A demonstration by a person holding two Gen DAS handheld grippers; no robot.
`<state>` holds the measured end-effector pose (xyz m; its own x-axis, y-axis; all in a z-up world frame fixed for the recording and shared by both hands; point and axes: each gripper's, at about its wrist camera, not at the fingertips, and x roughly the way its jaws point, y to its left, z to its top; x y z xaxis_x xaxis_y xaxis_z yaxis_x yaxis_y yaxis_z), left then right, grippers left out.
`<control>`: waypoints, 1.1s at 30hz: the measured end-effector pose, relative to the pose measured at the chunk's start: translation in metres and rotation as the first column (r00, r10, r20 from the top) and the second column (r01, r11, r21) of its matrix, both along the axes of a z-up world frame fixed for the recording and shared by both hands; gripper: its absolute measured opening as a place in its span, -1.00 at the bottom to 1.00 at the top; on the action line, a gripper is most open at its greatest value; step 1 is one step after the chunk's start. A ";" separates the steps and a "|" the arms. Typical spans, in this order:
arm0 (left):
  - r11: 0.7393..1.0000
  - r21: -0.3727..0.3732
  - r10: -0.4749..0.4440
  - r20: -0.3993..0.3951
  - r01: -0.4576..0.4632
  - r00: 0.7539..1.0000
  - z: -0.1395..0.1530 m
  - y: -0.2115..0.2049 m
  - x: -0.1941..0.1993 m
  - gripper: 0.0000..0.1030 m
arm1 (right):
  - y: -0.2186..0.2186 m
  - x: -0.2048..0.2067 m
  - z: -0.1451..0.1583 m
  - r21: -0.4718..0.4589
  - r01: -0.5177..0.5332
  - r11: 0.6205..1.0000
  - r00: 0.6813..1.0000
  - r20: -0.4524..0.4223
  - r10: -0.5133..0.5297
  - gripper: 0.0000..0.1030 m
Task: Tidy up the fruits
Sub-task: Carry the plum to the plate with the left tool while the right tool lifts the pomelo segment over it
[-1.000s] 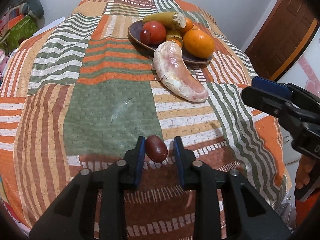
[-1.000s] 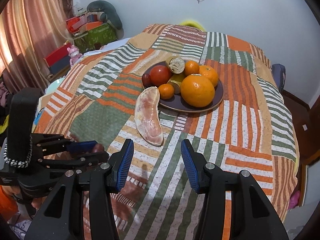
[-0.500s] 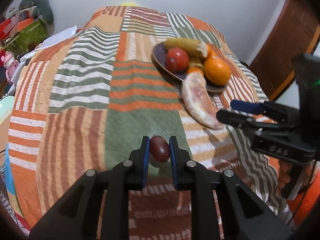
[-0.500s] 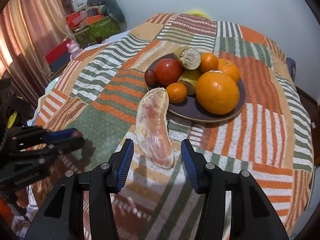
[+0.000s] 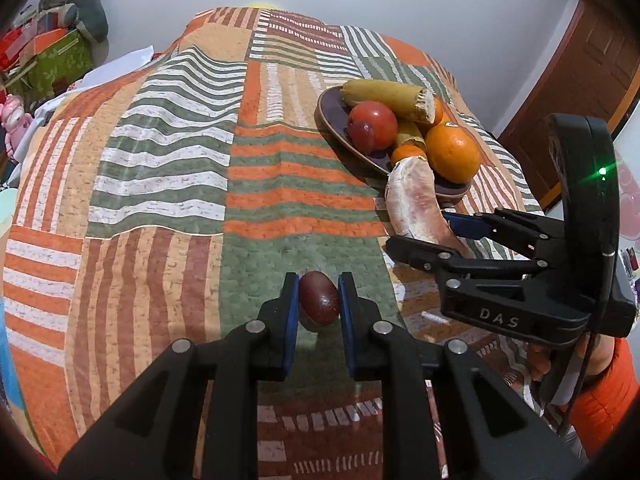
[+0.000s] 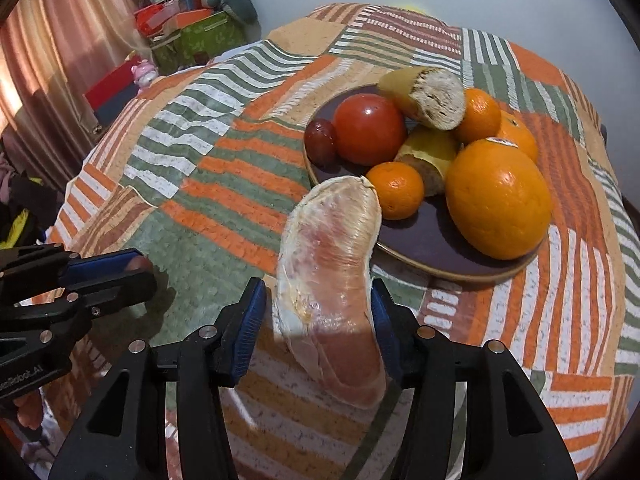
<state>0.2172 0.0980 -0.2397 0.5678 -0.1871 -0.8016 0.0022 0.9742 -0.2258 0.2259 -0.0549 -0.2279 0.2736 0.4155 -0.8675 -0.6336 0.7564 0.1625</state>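
Note:
My left gripper (image 5: 319, 298) is shut on a dark red grape (image 5: 319, 297) and holds it above the patchwork bedspread. My right gripper (image 6: 318, 320) is open, its jaws on either side of a pale pink pomelo wedge (image 6: 332, 280) that lies on the bedspread with its far tip against the dark plate (image 6: 432, 240). The plate holds a tomato (image 6: 369, 128), another grape (image 6: 320, 141), oranges (image 6: 498, 198), a small mandarin (image 6: 395, 189) and banana pieces (image 6: 430, 94). The right gripper also shows in the left wrist view (image 5: 424, 236), around the wedge (image 5: 412, 204).
The patchwork bedspread (image 5: 168, 184) covers the whole surface and drops off at the edges. Boxes and soft toys (image 6: 192, 20) stand beyond the far left edge by a curtain (image 6: 52, 60). A wooden door (image 5: 580, 92) is at the right.
My left gripper closed on the grape and lifted it, moving left. My right gripper moved forward until its open jaws came around the pomelo wedge.

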 end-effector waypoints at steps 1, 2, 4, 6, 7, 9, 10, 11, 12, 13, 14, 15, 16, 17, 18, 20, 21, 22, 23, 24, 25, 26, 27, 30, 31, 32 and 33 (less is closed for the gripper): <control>1.000 -0.002 -0.001 0.000 0.001 1.000 -0.001 -0.001 0.001 -0.64 | 0.001 0.000 0.000 -0.009 -0.001 1.000 1.000 0.010 0.001 -0.09; 1.000 -0.003 -0.002 -0.001 0.002 1.000 -0.001 -0.001 0.000 -0.64 | 0.002 -0.001 0.000 -0.017 -0.004 1.000 1.000 0.018 0.004 -0.14; 1.000 -0.005 -0.003 0.002 0.003 1.000 0.000 -0.003 0.000 -0.64 | 0.000 -0.001 0.001 -0.018 -0.004 1.000 1.000 0.022 0.005 -0.19; 1.000 -0.005 -0.004 0.006 0.004 1.000 0.002 -0.004 -0.002 -0.64 | -0.003 0.001 0.002 0.005 -0.003 1.000 1.000 0.002 0.003 -0.20; 1.000 -0.005 -0.004 0.010 0.005 1.000 0.004 -0.005 -0.002 -0.64 | -0.005 0.000 0.003 0.017 -0.001 1.000 1.000 -0.005 0.001 -0.21; 1.000 -0.004 -0.008 0.018 0.008 1.000 0.007 -0.007 -0.003 -0.64 | -0.006 -0.003 0.007 0.027 -0.001 1.000 1.000 -0.002 0.001 -0.21; 1.000 -0.003 -0.010 0.024 0.010 1.000 0.010 -0.009 -0.003 -0.64 | -0.009 -0.005 0.010 0.033 0.002 0.999 1.000 0.008 -0.002 -0.21; 1.000 -0.002 -0.012 0.029 0.012 0.999 0.013 -0.009 -0.004 -0.64 | -0.011 -0.007 0.012 0.037 0.006 0.999 1.000 0.014 -0.007 -0.21; 1.000 0.000 -0.014 0.036 0.014 0.999 0.016 -0.010 -0.005 -0.64 | -0.014 -0.007 0.015 0.044 0.011 0.999 1.000 0.017 -0.012 -0.21; 1.000 0.002 -0.016 0.045 0.015 0.999 0.020 -0.012 -0.005 -0.64 | -0.018 -0.007 0.018 0.053 0.017 0.998 1.000 0.020 -0.018 -0.21; 1.000 0.003 -0.017 0.053 0.017 0.998 0.023 -0.013 -0.005 -0.64 | -0.021 -0.008 0.021 0.061 0.025 0.998 0.999 0.026 -0.027 -0.21; 1.000 0.002 -0.019 0.061 0.019 0.998 0.026 -0.014 -0.005 -0.64 | -0.025 -0.007 0.025 0.067 0.033 0.997 0.999 0.034 -0.035 -0.21; 1.000 0.002 -0.021 0.069 0.021 0.997 0.030 -0.015 -0.004 -0.64 | -0.030 -0.006 0.030 0.074 0.044 0.996 0.998 0.044 -0.047 -0.21; 1.000 0.001 -0.023 0.080 0.023 0.997 0.035 -0.017 -0.002 -0.64 | -0.033 -0.005 0.034 0.081 0.051 0.995 0.997 0.052 -0.055 -0.21; 1.000 0.000 -0.026 0.089 0.026 0.996 0.038 -0.018 -0.001 -0.64 | -0.038 -0.004 0.039 0.089 0.058 0.994 0.996 0.059 -0.063 -0.21; 0.999 0.003 -0.034 0.109 0.033 0.994 0.046 -0.022 0.002 -0.64 | -0.045 0.000 0.048 0.109 0.072 0.991 0.994 0.073 -0.081 -0.21; 0.999 0.006 -0.037 0.117 0.037 0.992 0.049 -0.024 0.004 -0.64 | -0.049 0.002 0.053 0.118 0.080 0.990 0.993 0.080 -0.090 -0.21; 0.999 0.007 -0.041 0.126 0.041 0.991 0.052 -0.026 0.007 -0.64 | -0.052 0.004 0.056 0.124 0.088 0.988 0.991 0.086 -0.099 -0.21; 0.999 0.007 -0.046 0.134 0.045 0.990 0.055 -0.028 0.010 -0.64 | -0.057 0.007 0.061 0.134 0.099 0.986 0.989 0.098 -0.113 -0.21; 0.999 0.008 -0.049 0.141 0.049 0.989 0.058 -0.030 0.013 -0.64 | -0.060 0.009 0.065 0.141 0.109 0.984 0.986 0.108 -0.125 -0.21; 0.999 0.011 -0.054 0.149 0.053 0.987 0.061 -0.032 0.017 -0.64 | -0.063 0.011 0.068 0.146 0.115 0.983 0.985 0.114 -0.132 -0.21; 0.998 0.012 -0.059 0.155 0.058 0.986 0.063 -0.034 0.021 -0.64 | -0.066 0.013 0.071 0.152 0.121 0.981 0.982 0.123 -0.140 -0.21; 0.998 0.014 -0.063 0.161 0.061 0.985 0.065 -0.036 0.024 -0.64 | -0.068 0.016 0.074 0.156 0.128 0.979 0.980 0.132 -0.149 -0.21; 0.997 0.022 -0.074 0.180 0.072 0.981 0.072 -0.040 0.038 -0.64 | -0.076 0.026 0.083 0.168 0.148 0.975 0.972 0.160 -0.175 -0.21; 0.997 0.022 -0.078 0.186 0.076 0.979 0.075 -0.042 0.044 -0.64 | -0.077 0.030 0.086 0.171 0.153 0.973 0.969 0.168 -0.182 -0.21; 0.997 0.022 -0.080 0.189 0.078 0.979 0.076 -0.042 0.049 -0.64 | -0.079 0.032 0.088 0.174 0.155 0.972 0.967 0.174 -0.186 -0.21; 0.997 0.022 -0.082 0.191 0.079 0.978 0.077 -0.043 0.053 -0.64 | -0.082 0.034 0.090 0.178 0.159 0.971 0.964 0.182 -0.192 -0.21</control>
